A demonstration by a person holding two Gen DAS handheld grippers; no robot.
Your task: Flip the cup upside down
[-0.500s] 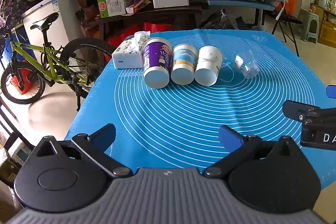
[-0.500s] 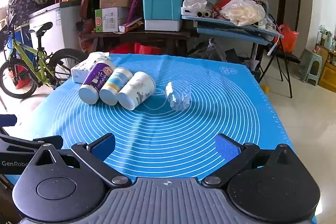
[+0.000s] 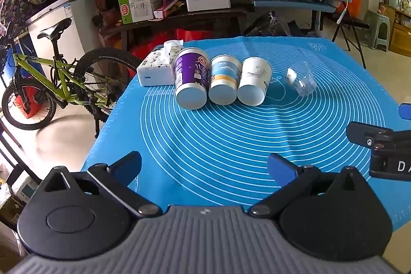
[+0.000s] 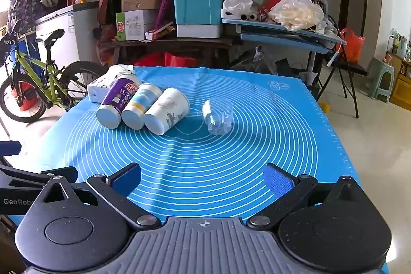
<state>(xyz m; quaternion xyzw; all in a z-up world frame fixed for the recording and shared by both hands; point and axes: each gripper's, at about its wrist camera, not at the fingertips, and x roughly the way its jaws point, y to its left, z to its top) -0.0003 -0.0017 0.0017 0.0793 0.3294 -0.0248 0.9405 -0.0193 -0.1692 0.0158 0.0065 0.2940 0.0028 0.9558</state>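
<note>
Pre-grasp: left gripper (image 3: 204, 167) & right gripper (image 4: 201, 176) both jaws apart, empty; next, reach for clear cup (image 4: 217, 117) lying sideways.

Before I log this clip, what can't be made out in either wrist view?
- Mouths of the purple paper cup, blue-and-white paper cup and white printed paper cup: both views show their bases; contents unseen.
- Clear plastic cup: transparent, too faint to tell which end is open.
- White tissue box: partly behind the purple cup.
- Right gripper: cut off by the left view's edge.
</note>
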